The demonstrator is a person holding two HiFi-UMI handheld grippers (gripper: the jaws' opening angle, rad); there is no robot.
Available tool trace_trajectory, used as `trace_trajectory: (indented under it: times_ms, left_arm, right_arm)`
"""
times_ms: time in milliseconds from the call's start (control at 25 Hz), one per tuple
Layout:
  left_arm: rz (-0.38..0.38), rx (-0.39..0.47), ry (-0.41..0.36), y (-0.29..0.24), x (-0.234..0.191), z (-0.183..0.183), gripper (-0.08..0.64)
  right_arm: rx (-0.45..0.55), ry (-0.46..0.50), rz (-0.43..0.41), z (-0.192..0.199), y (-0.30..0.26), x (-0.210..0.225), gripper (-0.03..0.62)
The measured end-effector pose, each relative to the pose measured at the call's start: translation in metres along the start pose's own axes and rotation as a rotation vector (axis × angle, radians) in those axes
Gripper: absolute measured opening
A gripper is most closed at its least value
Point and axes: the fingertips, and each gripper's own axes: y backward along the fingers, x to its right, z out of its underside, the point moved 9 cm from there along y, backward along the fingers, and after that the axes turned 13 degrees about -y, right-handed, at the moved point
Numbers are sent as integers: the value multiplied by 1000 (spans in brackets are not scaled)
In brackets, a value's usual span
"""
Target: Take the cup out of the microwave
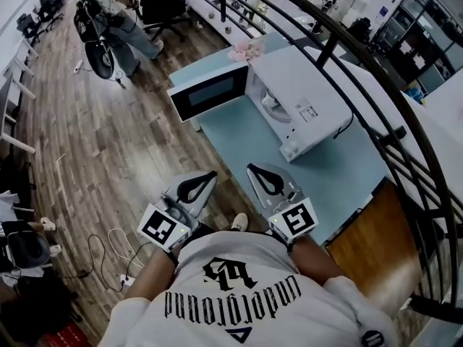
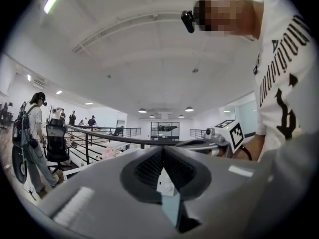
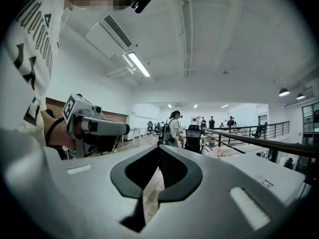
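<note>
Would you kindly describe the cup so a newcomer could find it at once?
On the light blue table stands a white microwave with its door swung open. The pale cup sits inside its cavity, the only thing visible in there.

- A white short-sleeved shirt (image 1: 246, 262) with black gothic lettering and a small black triangle.
- The left gripper (image 1: 213, 174) and right gripper (image 1: 251, 168) are pale grey shells, with black ribbed lining on the jaws around a teardrop opening.
- Each carries a cube (image 1: 163, 228) with black-and-white square markers.
- A small black camera (image 2: 187, 21) is worn at the head.
</note>
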Motion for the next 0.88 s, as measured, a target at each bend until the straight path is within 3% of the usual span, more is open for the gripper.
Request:
trace_trajectory:
  times_ms: [120, 360, 680, 880]
  left_arm:
    - [53, 3, -6, -20, -8, 0, 51]
    - [126, 34, 15, -47, -42, 11, 51]
    - [272, 61, 42, -60, -111, 18, 51]
    - [360, 98, 9, -62, -157, 30, 51]
  right_arm:
    - [31, 1, 38, -5, -3, 14, 3]
    - [-2, -18, 125, -8, -18, 28, 3]
    - [59, 5, 277, -22, -66, 26, 3]
    - [96, 4, 372, -25, -100, 20, 3]
